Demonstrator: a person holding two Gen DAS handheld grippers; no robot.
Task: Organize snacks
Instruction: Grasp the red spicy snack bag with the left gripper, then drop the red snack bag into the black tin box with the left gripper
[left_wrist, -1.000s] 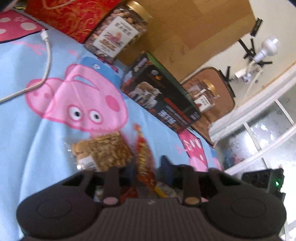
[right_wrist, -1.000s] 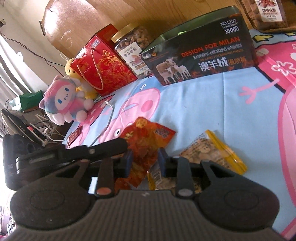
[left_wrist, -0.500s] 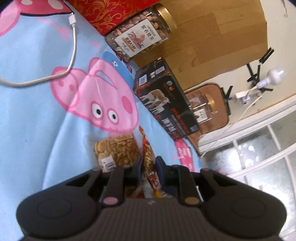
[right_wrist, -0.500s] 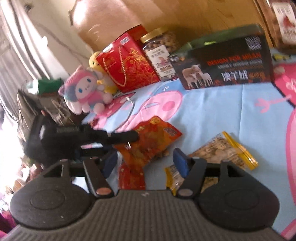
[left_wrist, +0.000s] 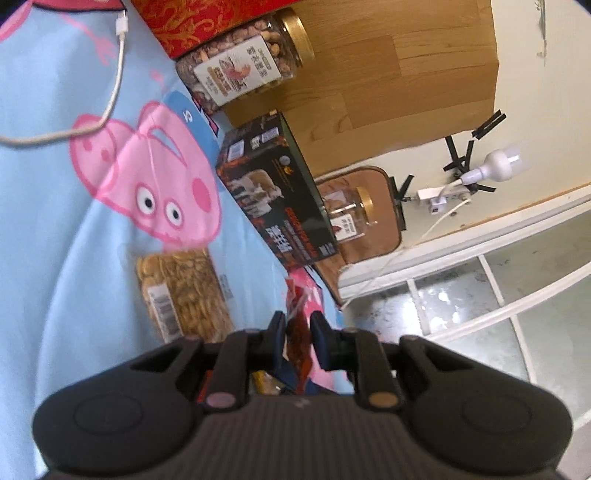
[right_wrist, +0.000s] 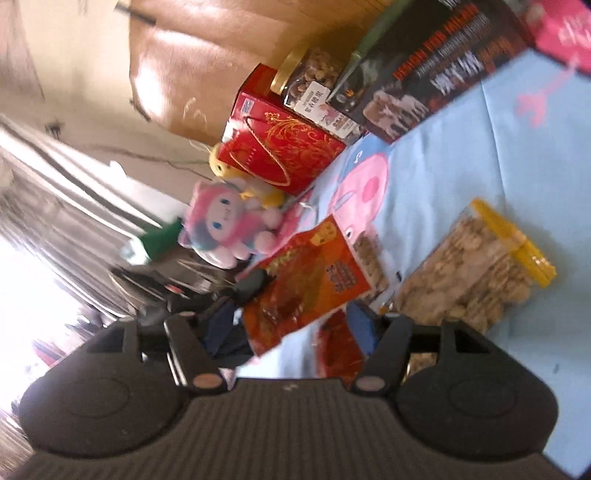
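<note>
Left wrist view: left gripper (left_wrist: 298, 332) jaws clamp red snack packet (left_wrist: 297, 334); right gripper (right_wrist: 291, 325) jaws apart.

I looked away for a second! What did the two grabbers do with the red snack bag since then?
The left gripper closed on the red snack bag and lifted it off the blue pig blanket. The right gripper let go; its fingers now stand wide apart. The cookie bag, nut jar and dark box stayed put.

Red-orange snack packet (right_wrist: 310, 273), pale blue pink-pig-print cloth (left_wrist: 55, 229), red gold-scrolled gift box (right_wrist: 280, 151).
</note>
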